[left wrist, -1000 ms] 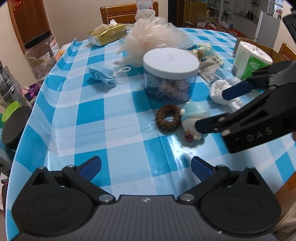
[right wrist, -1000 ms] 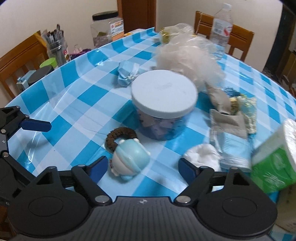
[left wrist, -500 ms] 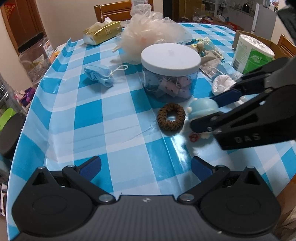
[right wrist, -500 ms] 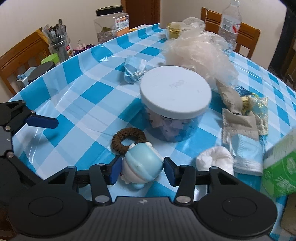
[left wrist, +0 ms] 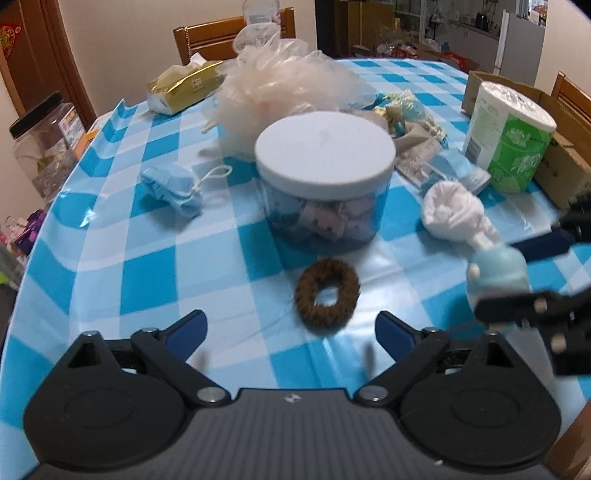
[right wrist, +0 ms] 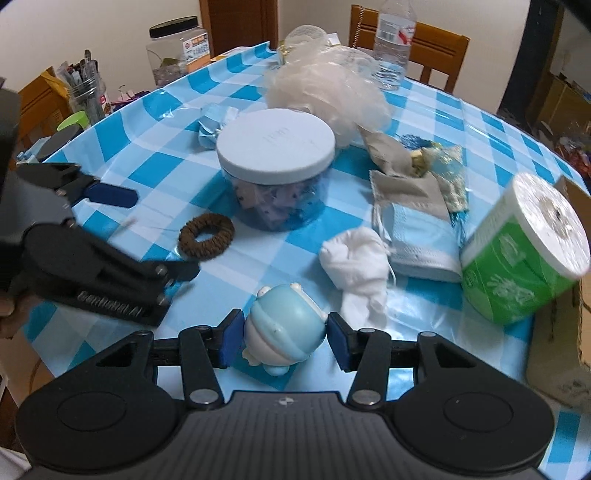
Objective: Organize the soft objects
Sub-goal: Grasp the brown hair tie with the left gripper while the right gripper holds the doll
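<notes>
Right gripper (right wrist: pixel 285 338) fingers pinch the blue squishy toy (right wrist: pixel 286 328), lifted clear of the tablecloth (right wrist: pixel 110 122). Left gripper (left wrist: pixel 290 330) fingers, spread and just closing slightly, hold nothing; brown scrunchie (left wrist: pixel 327 293) lies just ahead between them, nearer the left hand.

A lived-in home dining room: the worktop (left wrist: pixel 122 236) ahead of the left gripper (left wrist: pixel 290 330) wears a glossy blue-and-white checked cloth, and wooden dining chairs (right wrist: pixel 439 44) stand at its far side. Household clutter lies beyond the gripper: a tissue pack (left wrist: pixel 184 86), a wrapped toilet roll (right wrist: pixel 524 251), a water bottle (right wrist: pixel 393 40), a jar of pens (right wrist: pixel 86 92) and a plastic storage jar (right wrist: pixel 179 46). Farther back, through an opening, kitchen shelves (left wrist: pixel 450 22) show faintly, and a brown wooden door (left wrist: pixel 22 62) stands off to the left
</notes>
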`<state>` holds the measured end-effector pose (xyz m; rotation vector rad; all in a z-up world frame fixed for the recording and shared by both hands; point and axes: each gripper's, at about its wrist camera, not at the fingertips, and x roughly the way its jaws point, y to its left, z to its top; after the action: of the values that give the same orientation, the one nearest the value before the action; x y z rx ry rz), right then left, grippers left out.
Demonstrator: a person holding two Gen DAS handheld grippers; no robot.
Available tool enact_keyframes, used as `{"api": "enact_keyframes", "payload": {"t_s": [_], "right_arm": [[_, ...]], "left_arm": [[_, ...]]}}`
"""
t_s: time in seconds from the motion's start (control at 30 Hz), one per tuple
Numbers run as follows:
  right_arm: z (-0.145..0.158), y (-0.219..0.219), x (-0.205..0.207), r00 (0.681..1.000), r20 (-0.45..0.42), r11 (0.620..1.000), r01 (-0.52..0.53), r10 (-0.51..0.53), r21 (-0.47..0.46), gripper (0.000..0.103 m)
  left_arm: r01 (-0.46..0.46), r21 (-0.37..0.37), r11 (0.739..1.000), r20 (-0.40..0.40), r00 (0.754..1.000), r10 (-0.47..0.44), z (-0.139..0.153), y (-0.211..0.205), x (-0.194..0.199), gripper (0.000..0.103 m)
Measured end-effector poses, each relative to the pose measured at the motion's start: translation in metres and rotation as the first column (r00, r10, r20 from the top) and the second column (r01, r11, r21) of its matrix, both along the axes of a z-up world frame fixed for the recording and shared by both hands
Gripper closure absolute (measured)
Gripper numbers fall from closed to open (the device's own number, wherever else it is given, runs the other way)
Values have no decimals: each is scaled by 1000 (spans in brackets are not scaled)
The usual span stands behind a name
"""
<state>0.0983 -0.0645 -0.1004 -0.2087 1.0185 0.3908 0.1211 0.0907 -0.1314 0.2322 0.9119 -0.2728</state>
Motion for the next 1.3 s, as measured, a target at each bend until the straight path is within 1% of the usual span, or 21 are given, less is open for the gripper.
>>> {"api": "enact_keyframes", "payload": {"t_s": [0.07, 0.13, 0.17, 0.2, 0.23, 0.33, 0.37, 0.4, 0.5, 0.53, 0.6, 0.7, 0.8, 1.0, 1.17, 1.3], "right_arm": [[0, -3, -3, 1000, -4, 1000, 11, -11, 0, 49], [0, -5, -6, 1000, -5, 1000, 20, -20, 1, 49], [0, -5, -7, 1000, -7, 1000, 25, -25, -1, 49], [0, -6, -7, 999, -8, 1000, 31, -31, -2, 49], [0, -7, -8, 999, -10, 999, 35, -35, -2, 49], [1, -9, -11, 999, -13, 999, 43, -43, -3, 49], [1, -9, -11, 999, -14, 999, 45, -45, -4, 49], [1, -9, -12, 999, -15, 999, 48, -48, -5, 49], [2, -8, -12, 998, -17, 998, 56, -56, -9, 49], [2, -8, -13, 998, -18, 998, 60, -60, -12, 49], [2, -8, -13, 997, -18, 997, 69, -70, -18, 49], [4, -9, -15, 996, -19, 996, 83, -83, -24, 49], [7, -11, -17, 996, -14, 996, 86, -86, -31, 49], [15, -21, -19, 998, -12, 998, 59, -59, -15, 49], [24, -38, -20, 1000, -16, 1000, 10, -10, 11, 49], [36, -58, -22, 999, -26, 999, -35, 35, 24, 49]], "left_arm": [[16, -3, 1000, 5, 1000, -16, -2, -6, 4, 22], [31, -5, 1000, 3, 1000, -31, -4, -13, 8, 27], [33, -7, 999, -1, 999, -33, -6, -16, 9, 32], [35, -10, 999, -4, 999, -35, -8, -18, 11, 35], [36, -13, 999, -5, 999, -37, -9, -20, 12, 37], [36, -21, 999, 4, 999, -36, -10, -24, 14, 40], [39, -22, 999, 7, 999, -39, -10, -24, 15, 42], [43, -28, 999, 8, 999, -43, -10, -25, 15, 48], [44, -28, 999, 7, 999, -44, -9, -26, 17, 53], [45, -27, 999, 7, 999, -45, -9, -26, 17, 58], [46, -32, 998, 4, 999, -46, -8, -24, 17, 63], [50, -46, 998, -6, 999, -50, -6, -21, 19, 66], [59, -39, 998, -7, 998, -59, -5, -21, 19, 68], [63, -27, 998, -13, 998, -64, 6, -24, 13, 69], [76, -20, 997, -23, 997, -76, 26, -32, 5, 69], [95, -52, 994, -46, 994, -97, 49, -43, -4, 69]]}}
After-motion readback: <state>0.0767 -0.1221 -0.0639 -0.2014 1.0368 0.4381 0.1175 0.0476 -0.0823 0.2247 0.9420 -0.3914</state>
